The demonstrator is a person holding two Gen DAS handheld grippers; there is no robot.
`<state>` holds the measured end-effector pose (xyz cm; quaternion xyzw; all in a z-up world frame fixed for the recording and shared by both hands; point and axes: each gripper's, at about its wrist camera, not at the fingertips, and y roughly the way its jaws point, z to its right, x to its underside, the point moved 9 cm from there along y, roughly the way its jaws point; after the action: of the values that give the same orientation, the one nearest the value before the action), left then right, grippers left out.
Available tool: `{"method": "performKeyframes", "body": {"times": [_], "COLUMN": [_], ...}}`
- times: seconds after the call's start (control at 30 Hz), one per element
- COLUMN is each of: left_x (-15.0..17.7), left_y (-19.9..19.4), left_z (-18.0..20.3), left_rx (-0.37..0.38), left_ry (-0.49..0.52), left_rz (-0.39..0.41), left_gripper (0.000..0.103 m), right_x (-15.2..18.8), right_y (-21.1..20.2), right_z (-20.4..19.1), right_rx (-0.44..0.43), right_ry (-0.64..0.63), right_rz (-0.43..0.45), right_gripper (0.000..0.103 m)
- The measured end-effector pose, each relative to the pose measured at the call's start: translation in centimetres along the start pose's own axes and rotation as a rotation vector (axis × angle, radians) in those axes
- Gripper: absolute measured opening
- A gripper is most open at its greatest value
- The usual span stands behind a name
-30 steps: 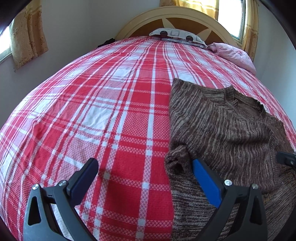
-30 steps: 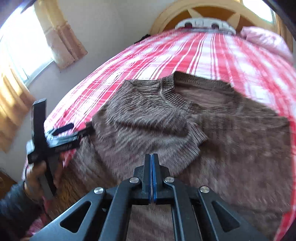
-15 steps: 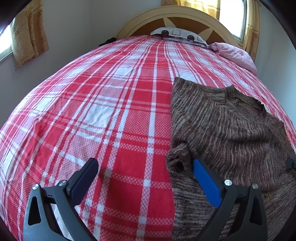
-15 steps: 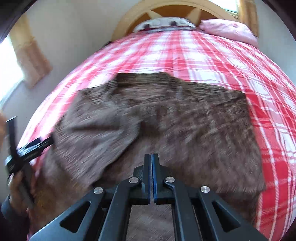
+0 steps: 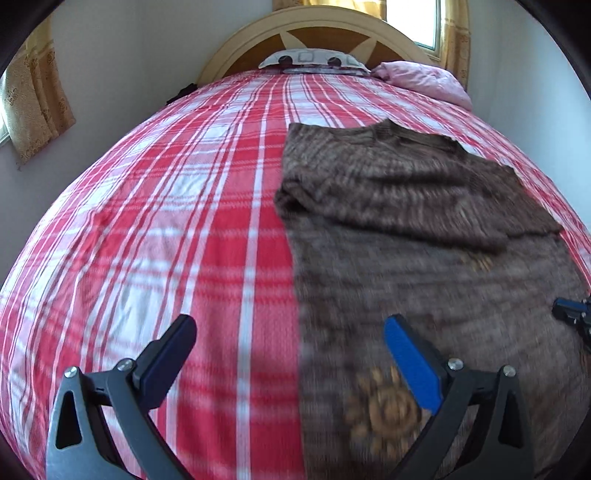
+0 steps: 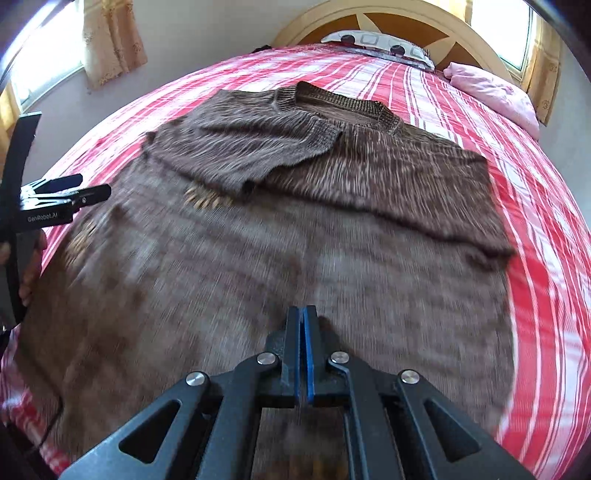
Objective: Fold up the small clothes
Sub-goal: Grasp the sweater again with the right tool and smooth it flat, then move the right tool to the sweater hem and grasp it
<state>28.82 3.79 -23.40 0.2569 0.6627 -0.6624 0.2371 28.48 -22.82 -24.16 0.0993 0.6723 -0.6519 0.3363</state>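
Your brown sweater [image 6: 288, 229] lies flat on the red plaid bedspread [image 5: 166, 221], collar toward the headboard [image 6: 399, 22], long axis running head to foot, both sleeves folded across the chest. Your left gripper [image 5: 288, 354] hovers with its 2 fingers spread wide. Your right gripper [image 6: 303, 354] has its fingers pressed together above the hem; whether they pinch cloth, you cannot tell.

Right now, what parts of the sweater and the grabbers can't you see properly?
- Sweater bottom hem: right wrist view, hidden behind the right gripper; left wrist view, cut off by the lower edge.
- Sweater's lower half: smeared by motion blur in both views, so the tan pattern is unreadable.
- Whether the right gripper's shut jaws pinch any fabric: cannot tell.
- Left gripper: jaws apart, empty.
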Motion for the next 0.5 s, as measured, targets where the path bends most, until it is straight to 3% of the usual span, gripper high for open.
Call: {"method": "performKeyframes", "body": {"times": [0.4, 0.5], "left_x": [7.5, 9.3], "left_y": [-5.3, -6.9], "left_z": [0.4, 0.6], "left_rx": [0.001, 0.003], "left_ry": [0.059, 0.063], "left_rz": [0.001, 0.032], "left_gripper": [0.103, 0.103], "right_x": [7.1, 8.9], "right_y": [-5.7, -7.0], "right_z": [0.3, 0.3], "right_rx": [0.006, 0.008], "right_ry": [0.051, 0.065], "right_rz": [0.068, 0.082], "right_gripper": [0.002, 0.003]}}
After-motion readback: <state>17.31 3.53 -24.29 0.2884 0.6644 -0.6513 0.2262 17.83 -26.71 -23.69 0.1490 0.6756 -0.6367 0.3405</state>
